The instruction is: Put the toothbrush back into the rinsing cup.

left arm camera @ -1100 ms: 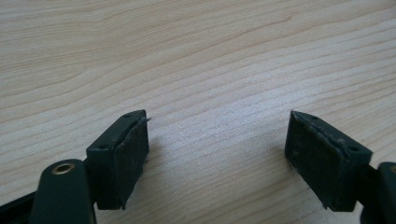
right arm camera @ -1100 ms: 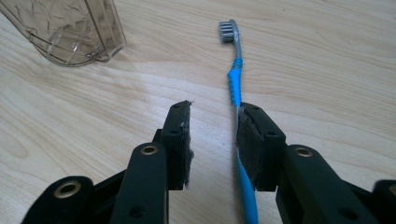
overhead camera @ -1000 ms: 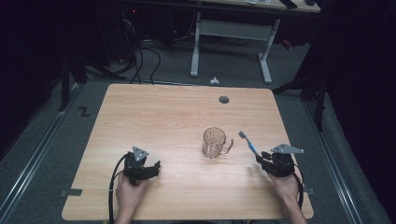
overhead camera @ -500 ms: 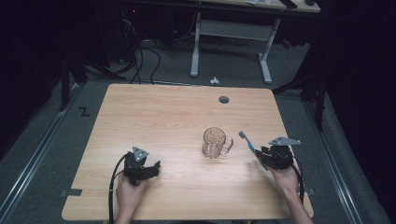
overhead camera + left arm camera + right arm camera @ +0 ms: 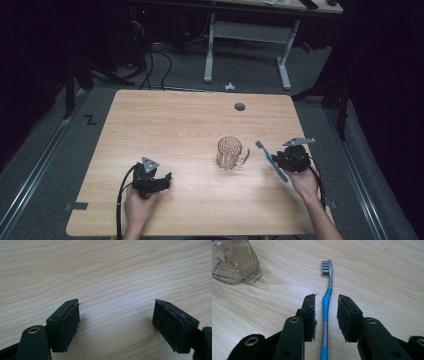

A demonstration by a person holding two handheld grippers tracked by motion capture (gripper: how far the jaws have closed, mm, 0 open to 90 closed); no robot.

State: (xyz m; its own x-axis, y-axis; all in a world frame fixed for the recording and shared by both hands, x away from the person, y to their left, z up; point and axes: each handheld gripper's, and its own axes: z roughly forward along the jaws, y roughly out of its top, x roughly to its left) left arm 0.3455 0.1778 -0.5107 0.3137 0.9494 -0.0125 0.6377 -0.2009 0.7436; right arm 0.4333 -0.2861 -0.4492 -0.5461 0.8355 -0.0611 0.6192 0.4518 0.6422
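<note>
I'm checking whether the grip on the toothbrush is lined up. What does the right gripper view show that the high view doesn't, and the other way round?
Right gripper view alone: the right gripper has its jaws on either side of the toothbrush handle with gaps on both sides, having just been closing; bristles point away.

High view alone: the left gripper resting apart, the glass mug's handle, and the whole table.

Both: toothbrush, glass mug, wooden tabletop.
</note>
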